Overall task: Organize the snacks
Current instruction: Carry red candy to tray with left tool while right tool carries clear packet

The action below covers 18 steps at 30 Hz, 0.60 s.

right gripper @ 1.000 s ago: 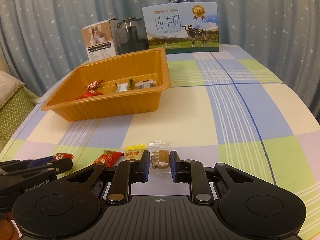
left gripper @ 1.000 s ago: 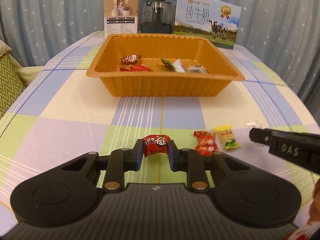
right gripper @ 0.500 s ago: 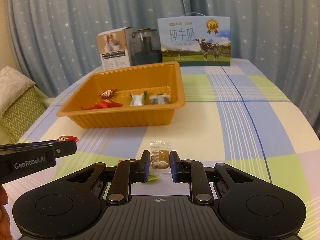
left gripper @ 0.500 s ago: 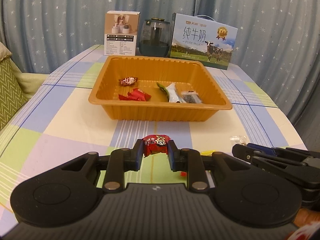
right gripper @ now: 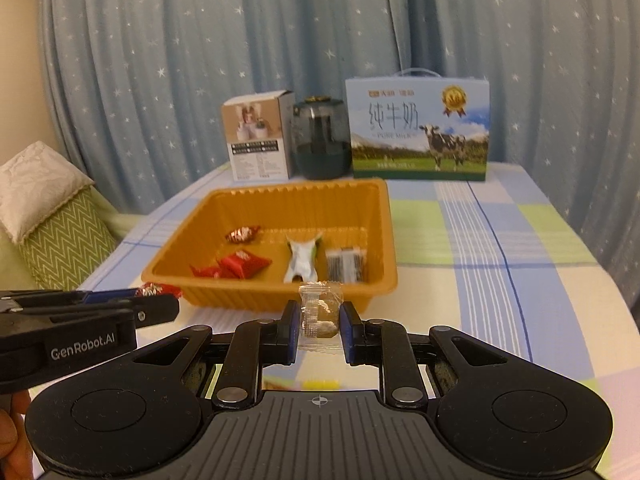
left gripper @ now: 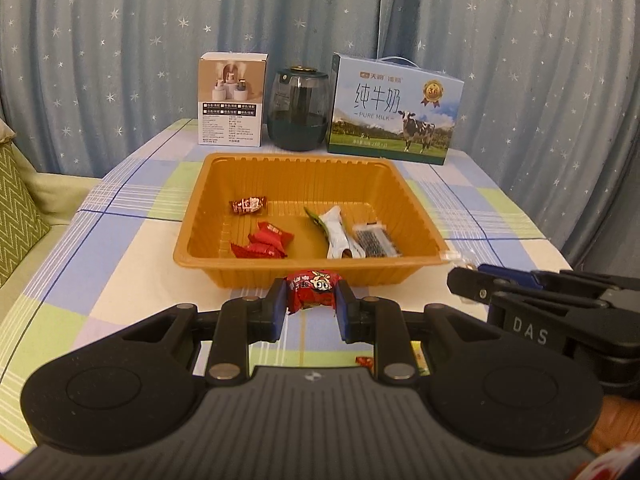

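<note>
Just ahead, orange tray fronts milk box; left gripper clamps red candy, right gripper clear-wrapped sweet.

I see blue star-print curtains across the back. The surface wears a checked cloth. A green zigzag cushion sits left, under warm light.

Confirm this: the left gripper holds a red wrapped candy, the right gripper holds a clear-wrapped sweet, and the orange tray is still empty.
The tray part is wrong. The orange tray already holds several wrapped snacks, as both wrist views show. The rest stands: the left gripper holds the red wrapped candy, the right gripper the clear-wrapped sweet.
</note>
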Each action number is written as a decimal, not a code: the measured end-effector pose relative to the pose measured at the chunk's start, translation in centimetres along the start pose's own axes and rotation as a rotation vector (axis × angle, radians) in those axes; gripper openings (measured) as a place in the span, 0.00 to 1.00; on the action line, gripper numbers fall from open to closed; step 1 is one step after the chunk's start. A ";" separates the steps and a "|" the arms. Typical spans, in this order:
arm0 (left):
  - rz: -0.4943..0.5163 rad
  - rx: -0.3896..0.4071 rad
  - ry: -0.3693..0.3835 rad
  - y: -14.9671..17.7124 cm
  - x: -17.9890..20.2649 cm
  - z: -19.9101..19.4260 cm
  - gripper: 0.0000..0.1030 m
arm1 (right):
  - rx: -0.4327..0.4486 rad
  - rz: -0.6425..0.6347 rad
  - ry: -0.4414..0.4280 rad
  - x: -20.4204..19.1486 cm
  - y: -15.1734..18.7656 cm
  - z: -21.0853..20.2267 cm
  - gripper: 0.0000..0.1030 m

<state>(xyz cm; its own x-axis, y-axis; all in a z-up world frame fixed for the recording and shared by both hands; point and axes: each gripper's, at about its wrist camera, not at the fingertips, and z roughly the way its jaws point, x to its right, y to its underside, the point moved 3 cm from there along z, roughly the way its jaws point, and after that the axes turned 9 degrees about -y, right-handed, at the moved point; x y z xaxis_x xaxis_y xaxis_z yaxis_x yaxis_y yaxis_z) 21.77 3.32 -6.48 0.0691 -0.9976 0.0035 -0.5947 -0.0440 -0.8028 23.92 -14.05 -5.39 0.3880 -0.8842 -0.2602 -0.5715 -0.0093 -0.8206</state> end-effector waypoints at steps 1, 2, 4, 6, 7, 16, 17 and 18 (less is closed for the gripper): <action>0.001 0.001 -0.001 -0.1 0.0 0.0 0.22 | 0.004 -0.007 -0.001 0.0 -0.2 0.1 0.21; 0.001 0.000 -0.001 -0.3 -0.1 0.1 0.22 | 0.007 -0.012 -0.001 0.0 -0.5 0.3 0.21; -0.003 -0.002 0.002 -0.5 -0.1 0.3 0.22 | 0.010 -0.014 -0.003 0.1 -0.9 0.7 0.21; -0.006 -0.005 0.002 -0.6 -0.3 0.5 0.22 | 0.014 -0.014 -0.008 0.2 -1.3 1.0 0.21; -0.007 -0.005 0.001 -0.7 -0.4 0.6 0.22 | 0.017 -0.016 -0.010 0.2 -1.5 1.1 0.21; -0.009 0.005 -0.011 -1.9 -1.2 1.6 0.22 | 0.034 -0.024 -0.022 0.0 -2.7 2.3 0.21; -0.011 0.006 -0.011 -2.1 -1.3 1.7 0.22 | 0.036 -0.022 -0.023 0.0 -2.9 2.5 0.21; -0.012 0.008 -0.011 -2.3 -1.3 1.8 0.22 | 0.039 -0.022 -0.022 0.0 -3.0 2.6 0.21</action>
<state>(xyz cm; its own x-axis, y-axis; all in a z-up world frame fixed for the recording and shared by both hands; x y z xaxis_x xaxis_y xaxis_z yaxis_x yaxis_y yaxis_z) 24.49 4.82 -5.77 0.0852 -0.9963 0.0060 -0.5877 -0.0551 -0.8072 27.50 -12.82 -4.23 0.4166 -0.8734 -0.2524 -0.5342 -0.0106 -0.8453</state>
